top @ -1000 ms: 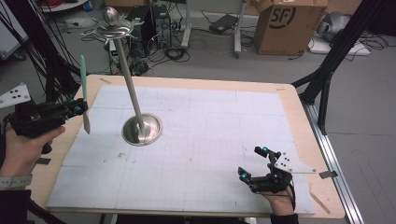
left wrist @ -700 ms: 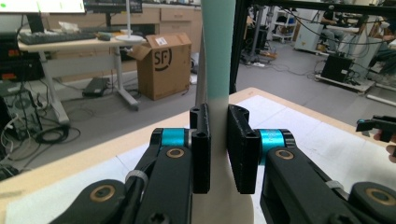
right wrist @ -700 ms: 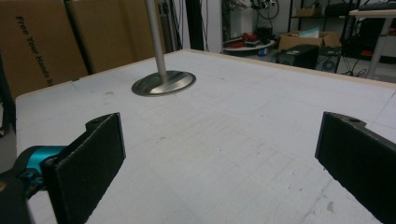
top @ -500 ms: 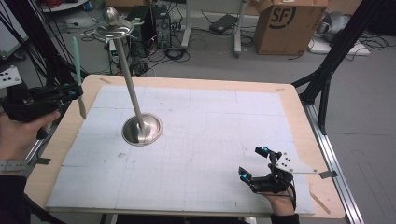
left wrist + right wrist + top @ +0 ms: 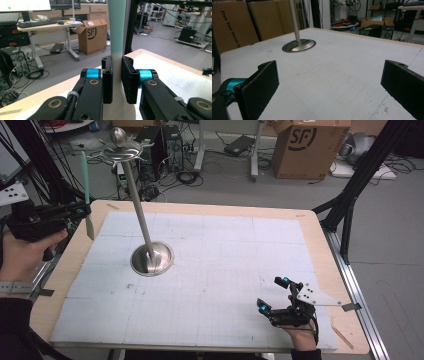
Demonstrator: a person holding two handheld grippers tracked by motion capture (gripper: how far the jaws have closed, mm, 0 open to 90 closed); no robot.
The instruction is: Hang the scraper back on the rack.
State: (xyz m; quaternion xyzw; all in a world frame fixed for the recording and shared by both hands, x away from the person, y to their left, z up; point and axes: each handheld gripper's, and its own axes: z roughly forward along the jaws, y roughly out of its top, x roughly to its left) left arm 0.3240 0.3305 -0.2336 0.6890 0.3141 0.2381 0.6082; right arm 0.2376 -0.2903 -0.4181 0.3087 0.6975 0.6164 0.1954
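Note:
A slim utensil with a teal handle and a pale lower end stands upright in my left gripper, which is shut on it just off the table's left edge. In the left gripper view the jaws pinch the utensil where teal meets white, and my left gripper points across the table. A metal stand with a round base and a dish-like top rises, leaning, from the left half of the white mat. My right gripper rests open near the front right, nothing between its jaws. The stand's base lies far ahead of it.
A cardboard box and cables lie on the floor beyond the table. Black frame legs stand at the right rear corner, and more dark struts at the far left. The mat has a wooden border.
My left gripper has carried the utensil leftward and farther back, from over the mat's left edge to outside the table's edge. The right gripper has stayed still.

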